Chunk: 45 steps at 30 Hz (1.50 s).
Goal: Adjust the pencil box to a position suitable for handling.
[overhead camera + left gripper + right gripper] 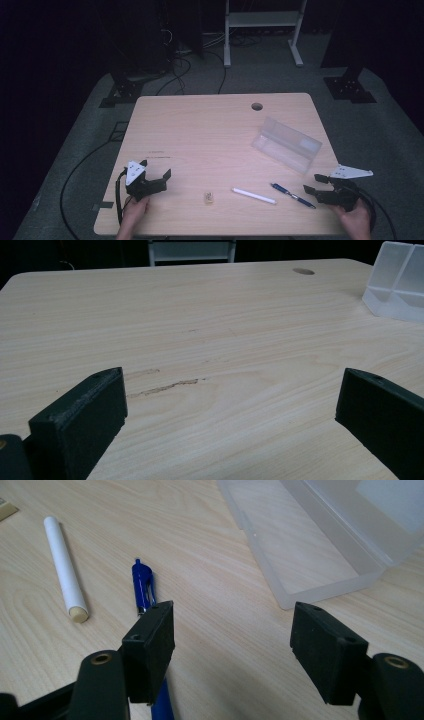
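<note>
A blue pen (293,195) lies near the table's front right, and a white stick (253,196) lies just left of it. An open clear plastic case (286,144) rests behind them. My right gripper (313,183) stands open just right of the pen. In the right gripper view the gripper (235,625) has bare wood between its jaws; the pen (144,587) runs under the left jaw, with the white stick (64,567) and the case (310,540) beyond. My left gripper (156,169) is open at the front left, with nothing between its jaws (235,390).
A small tan object (209,197) lies at the front middle of the wooden table (200,125). A cable hole (257,106) sits near the far edge. Beyond the table stand dark equipment stands, floor cables and a white frame (262,20). The case (400,285) appears at the left gripper view's top right.
</note>
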{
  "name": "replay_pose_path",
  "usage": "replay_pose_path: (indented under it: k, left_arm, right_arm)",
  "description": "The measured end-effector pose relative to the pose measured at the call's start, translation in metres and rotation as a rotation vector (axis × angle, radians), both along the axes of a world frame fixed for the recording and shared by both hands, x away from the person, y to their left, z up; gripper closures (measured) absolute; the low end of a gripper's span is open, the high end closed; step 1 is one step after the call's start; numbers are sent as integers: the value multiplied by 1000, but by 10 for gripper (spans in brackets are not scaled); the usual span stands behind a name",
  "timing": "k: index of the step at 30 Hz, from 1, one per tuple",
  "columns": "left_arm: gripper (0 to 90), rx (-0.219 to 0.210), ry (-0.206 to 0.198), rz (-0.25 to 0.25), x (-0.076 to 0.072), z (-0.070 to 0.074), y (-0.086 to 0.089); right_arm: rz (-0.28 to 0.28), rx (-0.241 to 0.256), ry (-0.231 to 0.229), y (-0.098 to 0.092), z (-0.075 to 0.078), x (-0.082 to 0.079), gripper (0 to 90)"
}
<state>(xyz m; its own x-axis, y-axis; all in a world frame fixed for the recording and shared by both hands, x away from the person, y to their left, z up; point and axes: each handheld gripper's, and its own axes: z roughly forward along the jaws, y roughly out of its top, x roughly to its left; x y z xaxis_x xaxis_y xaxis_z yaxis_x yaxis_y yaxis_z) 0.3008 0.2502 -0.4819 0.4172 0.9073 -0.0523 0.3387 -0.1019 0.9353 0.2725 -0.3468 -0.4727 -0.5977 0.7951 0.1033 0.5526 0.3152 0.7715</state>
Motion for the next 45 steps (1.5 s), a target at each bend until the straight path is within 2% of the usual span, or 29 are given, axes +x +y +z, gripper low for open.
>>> replay_pose_path:
  k: [8, 11, 14, 20, 28, 35, 40, 45]
  left_arm:
    - [0, 15, -1, -10, -1, 0, -1]
    - [0, 6, 1, -13, 0, 0, -1]
    - [0, 2, 1, -12, 0, 0, 0]
    - [0, 9, -2, -15, -1, 0, -1]
    - [0, 12, -5, -16, -1, 0, -1]
    - [0, 10, -5, -15, -1, 0, -1]
    - [0, 10, -5, -15, -1, 0, -1]
    - [0, 5, -5, -13, -2, 0, 0]
  right_arm:
    - [5, 5, -17, 2, 5, 1, 315]
    - [5, 29, -23, 4, 9, 3, 288]
    - [11, 26, -27, 5, 10, 5, 272]
    - [33, 20, -8, 12, 14, 12, 238]
    - [54, 38, -11, 20, 26, 27, 210]
    - [77, 9, -16, 28, 36, 38, 198]
    - [90, 8, -17, 33, 40, 45, 193]
    - [107, 10, -3, 41, 44, 58, 185]
